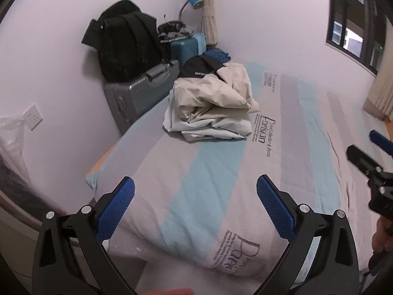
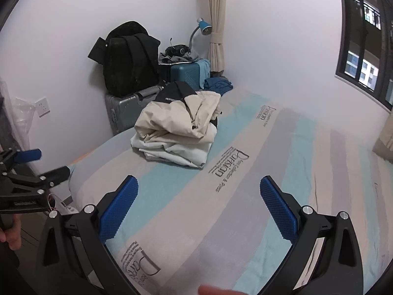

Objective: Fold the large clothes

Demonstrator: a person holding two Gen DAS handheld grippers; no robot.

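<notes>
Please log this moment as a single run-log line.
left gripper: open, empty | right gripper: open, empty | folded clothes pile: on bed, untouched

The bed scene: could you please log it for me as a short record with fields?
surface: striped bed sheet
clothes: cream and black jacket heaped on pale folded garments, at the bed's far end
left gripper: jaws open, empty, short of the pile
right gripper: jaws open, empty
behind bed: black backpack on grey suitcase; teal suitcase
</notes>
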